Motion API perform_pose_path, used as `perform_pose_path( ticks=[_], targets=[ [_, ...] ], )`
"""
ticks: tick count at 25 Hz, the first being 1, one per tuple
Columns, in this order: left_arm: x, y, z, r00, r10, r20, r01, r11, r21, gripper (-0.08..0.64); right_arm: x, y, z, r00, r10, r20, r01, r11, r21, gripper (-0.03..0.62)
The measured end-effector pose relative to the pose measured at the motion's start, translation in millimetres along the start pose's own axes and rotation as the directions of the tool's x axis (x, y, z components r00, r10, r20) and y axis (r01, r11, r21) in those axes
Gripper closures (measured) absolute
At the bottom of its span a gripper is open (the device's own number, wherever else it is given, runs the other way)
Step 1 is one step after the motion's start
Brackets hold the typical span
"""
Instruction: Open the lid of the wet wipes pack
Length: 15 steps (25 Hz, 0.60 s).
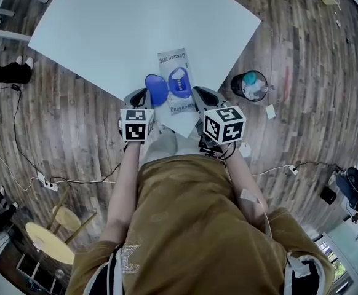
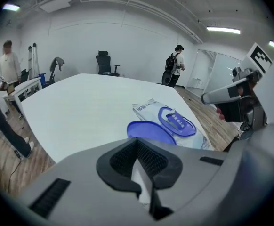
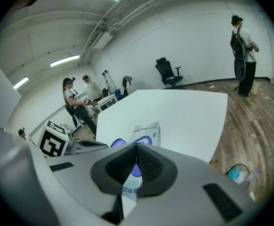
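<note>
The wet wipes pack lies flat near the front corner of the white table. Its round blue lid is flipped open to the left, beside the blue oval frame. My left gripper hovers just short of the open lid, jaws shut and empty. On the other side, my right gripper sits at the pack's near right edge, also shut on nothing. The left gripper view shows the pack and the open lid beyond the left gripper. Past the right gripper the pack shows again.
A black bin with rubbish stands on the wooden floor right of the table. Cables and a power strip lie at the left, with a yellow stool below. People stand about the room; an office chair is at the back.
</note>
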State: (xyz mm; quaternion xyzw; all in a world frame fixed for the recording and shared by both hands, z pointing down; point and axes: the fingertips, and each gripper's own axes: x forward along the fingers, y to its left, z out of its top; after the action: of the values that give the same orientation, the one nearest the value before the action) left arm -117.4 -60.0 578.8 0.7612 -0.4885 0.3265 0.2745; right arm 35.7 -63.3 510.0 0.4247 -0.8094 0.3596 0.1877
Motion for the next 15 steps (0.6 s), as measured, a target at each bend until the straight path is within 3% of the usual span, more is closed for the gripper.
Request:
perform_pose_path(
  ticks=[4, 7, 11, 15],
  targets=[
    [-19.5, -4.1, 25.5, 0.994, 0.007, 0.105, -0.008, 1.0, 0.007, 0.558, -13.4, -1.2, 16.7, 0.998, -0.024, 0.056, 0.027, 0.998, -0.049, 0.583],
    [-37.5, -9.6, 49.2, 0.983, 0.021, 0.185, -0.032, 0.998, 0.059, 0.558, -25.9, -3.9, 32.3, 0.993, -0.036, 0.11, 0.044, 0.996, -0.079, 0.583],
    [-61.2, -9.5, 77.8, 0.956, 0.034, 0.291, -0.057, 0.996, 0.069, 0.558, -42.6, -8.6, 57.8, 0.977, -0.06, 0.205, 0.084, 0.99, -0.11, 0.583],
    [-85.8, -11.5, 103.2, 0.921, 0.066, 0.384, -0.128, 0.982, 0.139, 0.558, -69.2, -11.3, 90.0, 0.943, -0.068, 0.325, 0.103, 0.99, -0.093, 0.583]
  ],
)
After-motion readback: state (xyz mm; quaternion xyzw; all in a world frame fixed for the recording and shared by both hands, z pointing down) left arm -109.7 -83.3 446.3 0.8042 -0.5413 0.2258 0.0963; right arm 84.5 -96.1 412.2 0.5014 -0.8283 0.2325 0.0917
